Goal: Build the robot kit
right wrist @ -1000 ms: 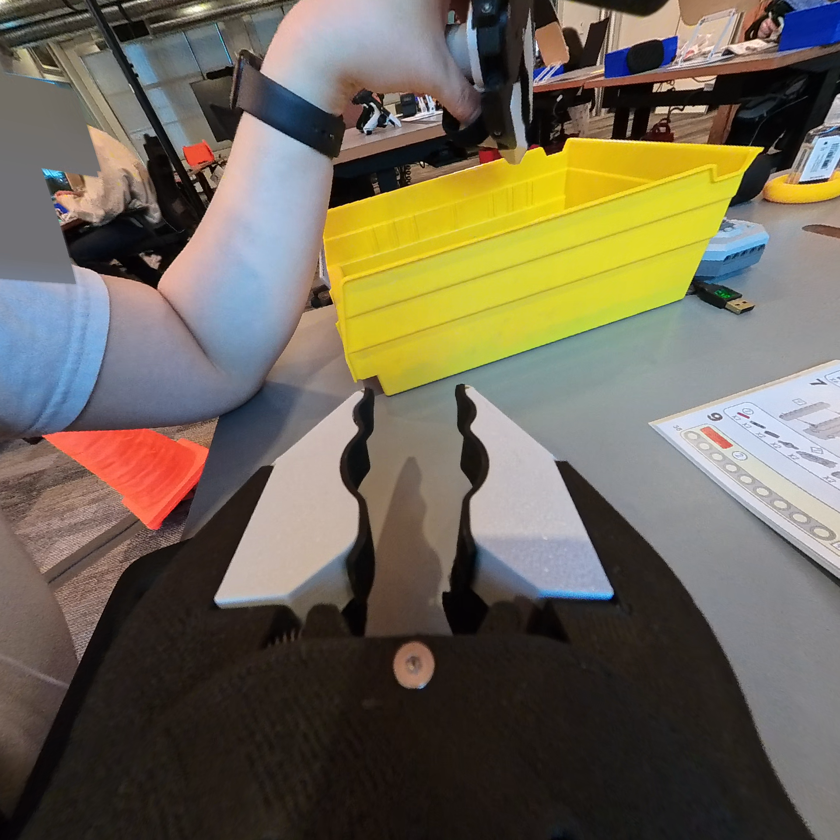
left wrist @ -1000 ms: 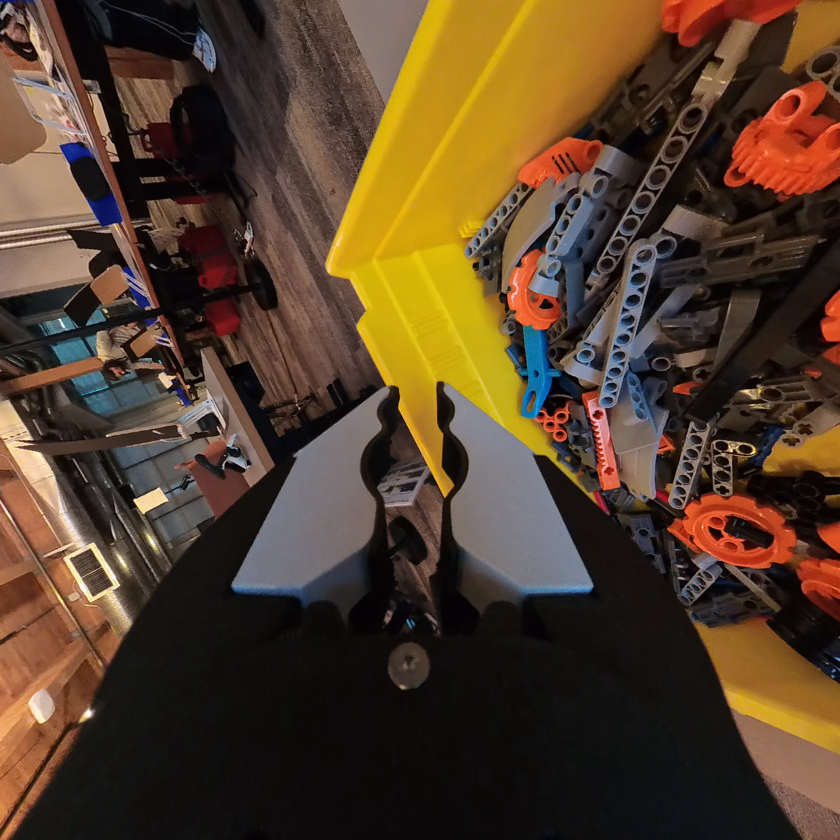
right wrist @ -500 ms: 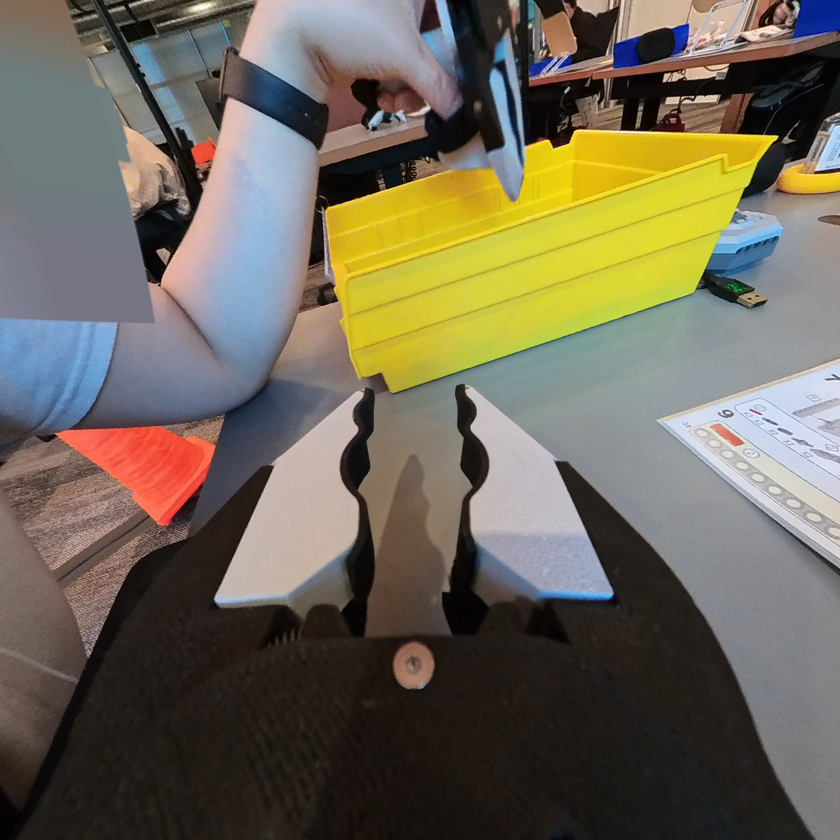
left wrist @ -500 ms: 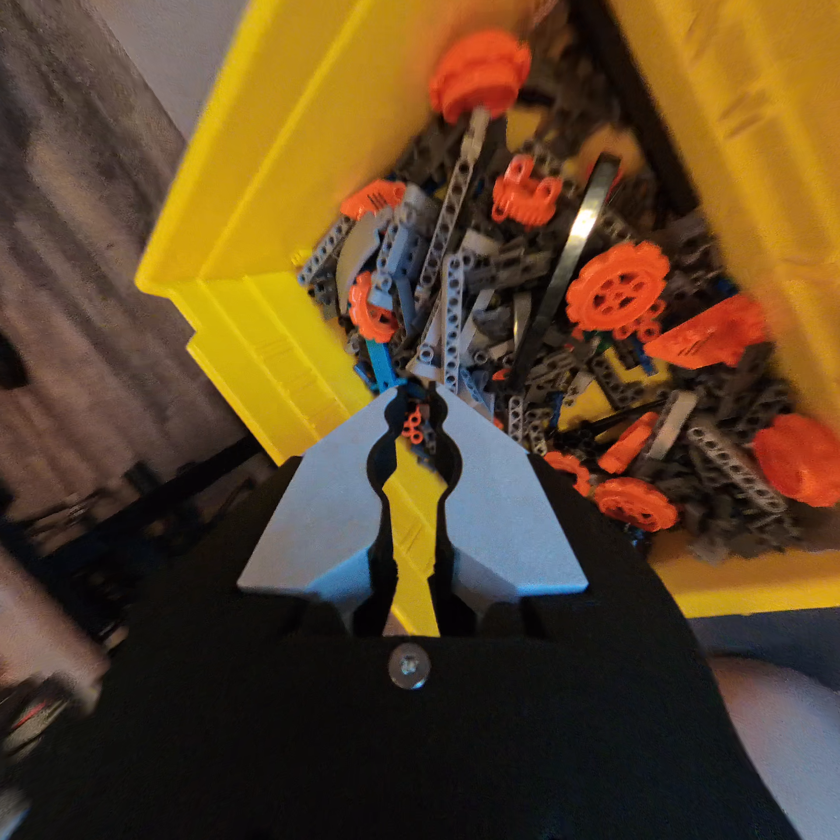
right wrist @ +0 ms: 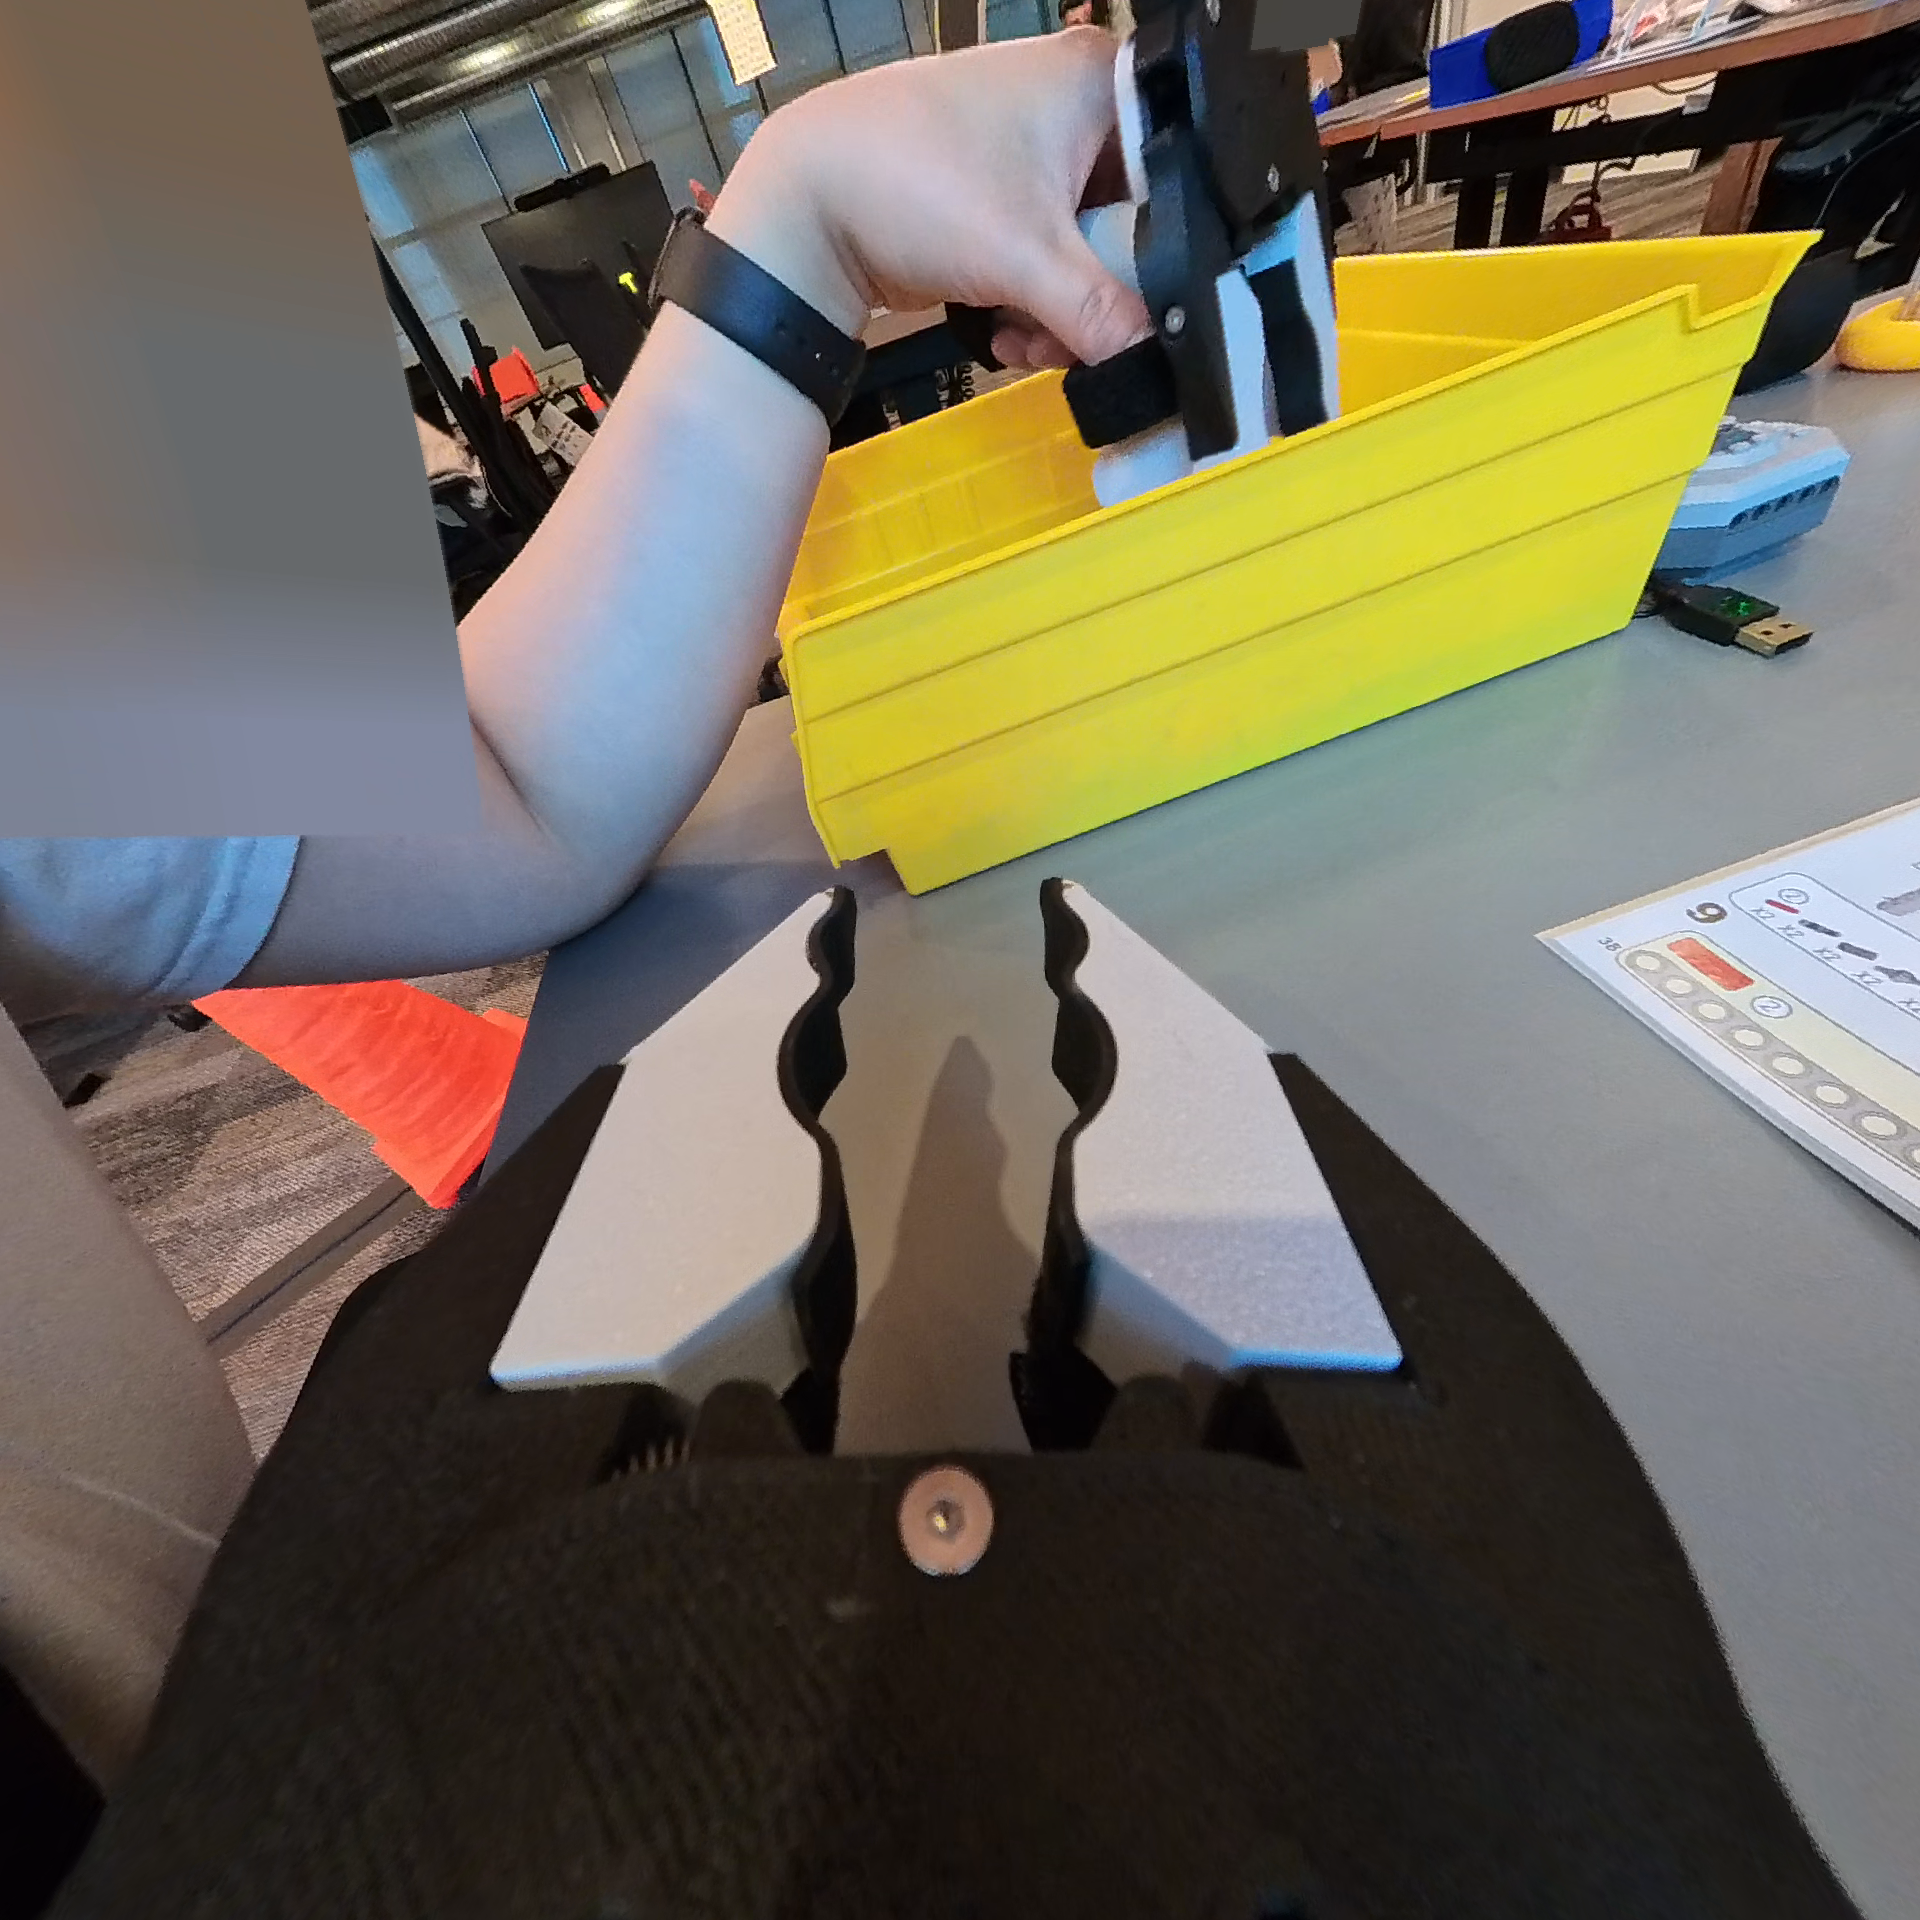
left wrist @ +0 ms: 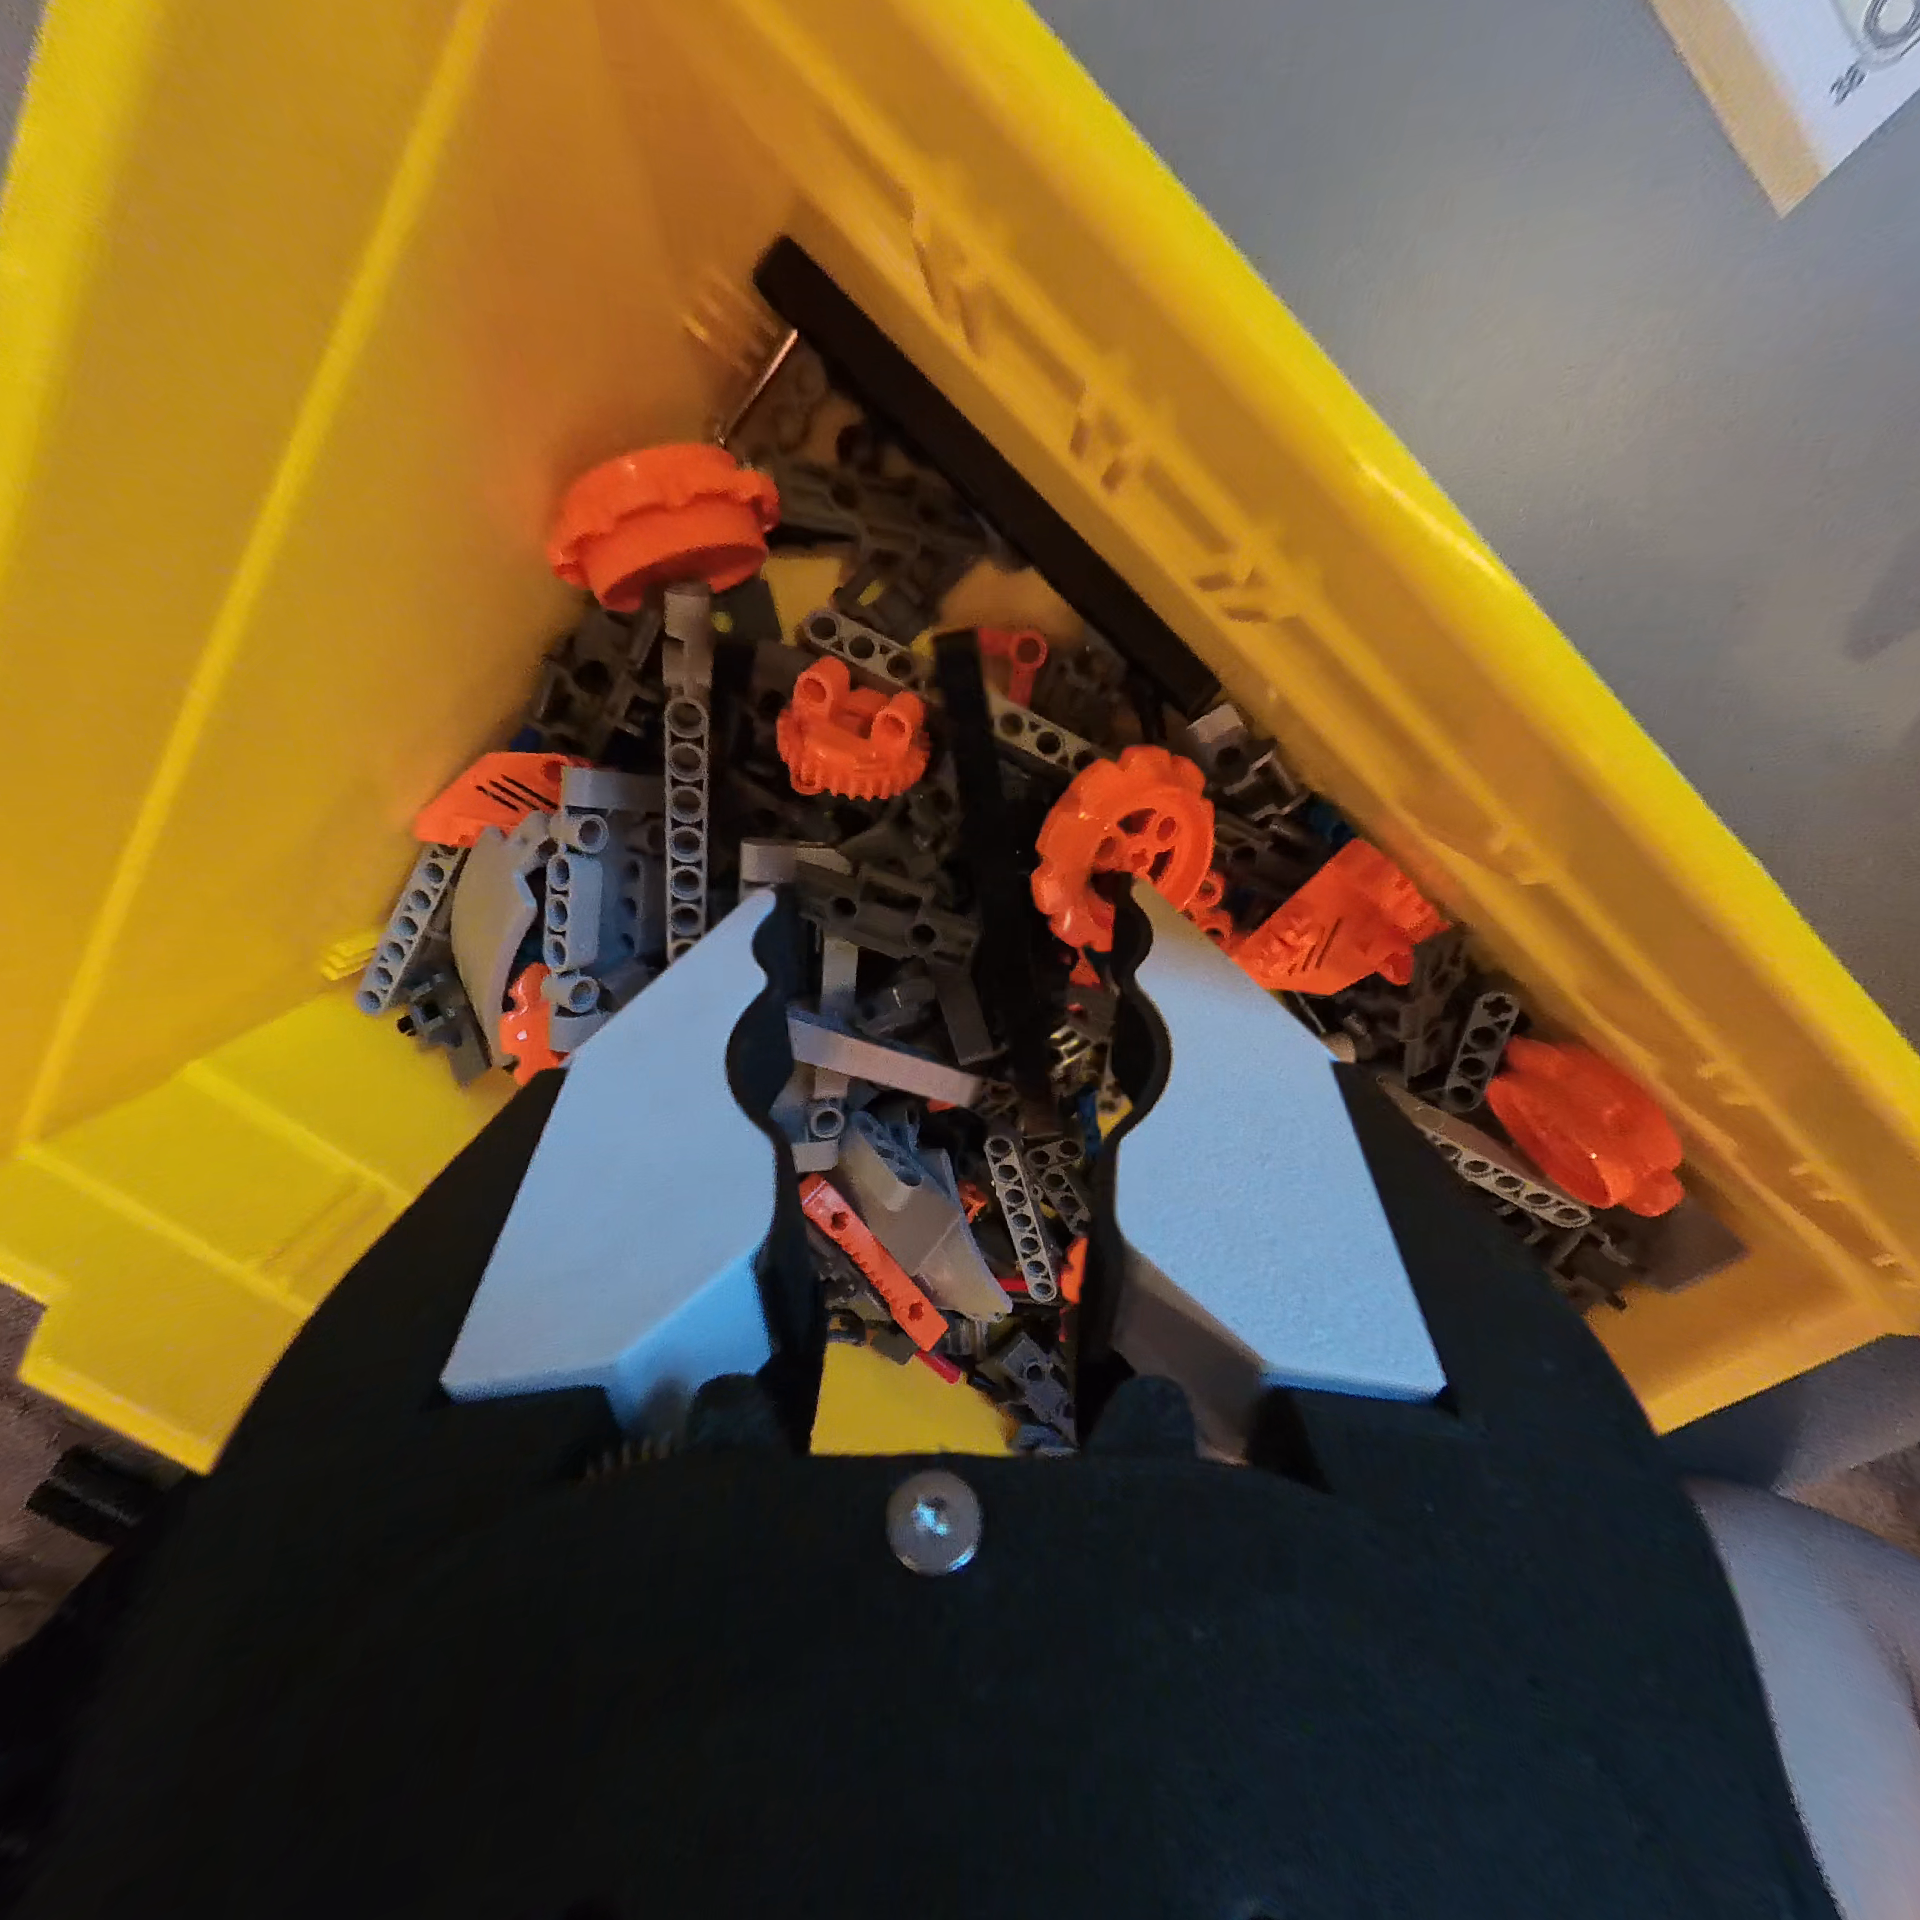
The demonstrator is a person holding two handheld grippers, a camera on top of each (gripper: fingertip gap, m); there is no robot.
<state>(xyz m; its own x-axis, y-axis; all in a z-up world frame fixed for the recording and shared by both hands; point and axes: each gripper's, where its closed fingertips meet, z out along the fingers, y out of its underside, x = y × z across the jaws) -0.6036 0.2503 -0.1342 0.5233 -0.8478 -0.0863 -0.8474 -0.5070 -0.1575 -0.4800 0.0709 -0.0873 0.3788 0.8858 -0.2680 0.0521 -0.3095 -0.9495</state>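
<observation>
My left gripper (left wrist: pixel 951 904) is open and points down into a yellow bin (left wrist: pixel 312 436) holding a heap of grey, black and orange building parts (left wrist: pixel 894 914). Its right fingertip is next to an orange toothed wheel (left wrist: pixel 1127 842); grey beams (left wrist: pixel 686 821) lie to the left. Nothing is held. In the right wrist view the left gripper (right wrist: pixel 1247 343), held by a hand, dips inside the same yellow bin (right wrist: pixel 1247 644). My right gripper (right wrist: pixel 948 899) is open and empty, low over the grey table (right wrist: pixel 1403 935), just in front of the bin's near corner.
A printed instruction sheet (right wrist: pixel 1766 997) lies on the table at right. A grey-blue device (right wrist: pixel 1756 499) and a USB stick (right wrist: pixel 1725 623) lie beside the bin's far end. A person's forearm (right wrist: pixel 623 665) rests at the table's left edge. An orange cone (right wrist: pixel 384 1060) lies on the floor.
My left gripper has swung from the bin's outer end to over the parts, lowered into the bin, and opened wider. My right gripper has stayed still and open.
</observation>
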